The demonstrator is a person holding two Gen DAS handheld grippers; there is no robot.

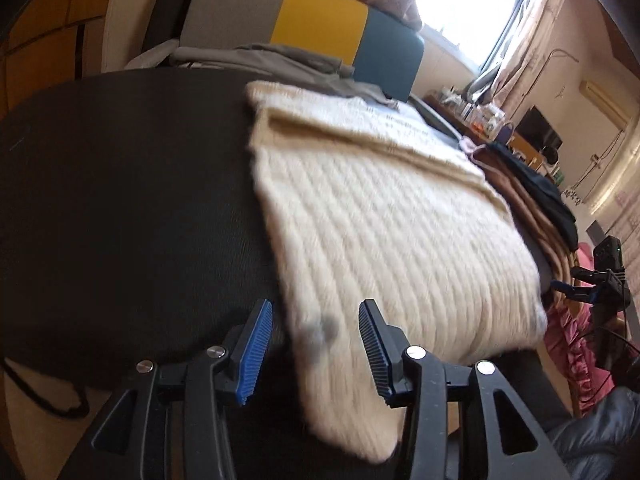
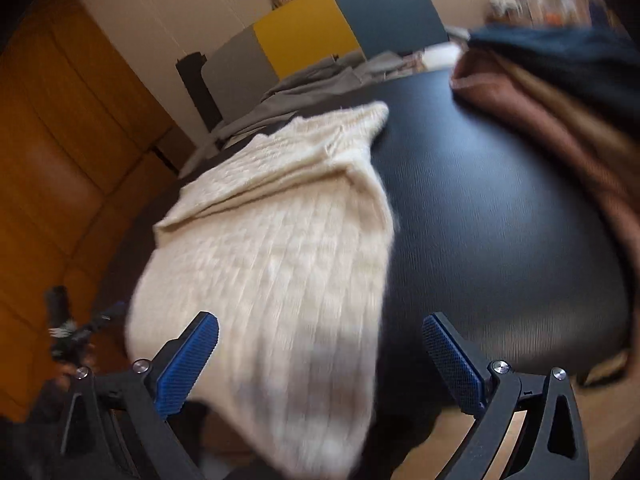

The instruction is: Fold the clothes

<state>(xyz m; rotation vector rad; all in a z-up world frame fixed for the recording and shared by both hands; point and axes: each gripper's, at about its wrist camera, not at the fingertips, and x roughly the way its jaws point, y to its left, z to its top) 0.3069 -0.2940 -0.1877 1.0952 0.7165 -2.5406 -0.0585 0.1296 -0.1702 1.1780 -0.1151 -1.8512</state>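
A cream cable-knit sweater (image 1: 392, 216) lies flat on the black table (image 1: 120, 200), its sleeves folded across the body and its hem hanging over the near edge. My left gripper (image 1: 316, 344) is open over the hem's left corner; the knit lies between the blue pads (image 1: 256, 340) and neither pad presses it. In the right wrist view the same sweater (image 2: 272, 248) runs away from me. My right gripper (image 2: 320, 332) stands wide open above the hem's right part, holding nothing. The right gripper also shows at the far right of the left wrist view, beside the table.
A crumpled grey garment (image 1: 280, 60) lies at the table's far end, in front of a grey, yellow and teal panel (image 1: 316, 20). Brown and dark clothes (image 2: 560, 112) are piled to the right of the sweater. Pink fabric (image 1: 576, 352) sits below that. Orange wooden doors (image 2: 60, 160) stand at the left.
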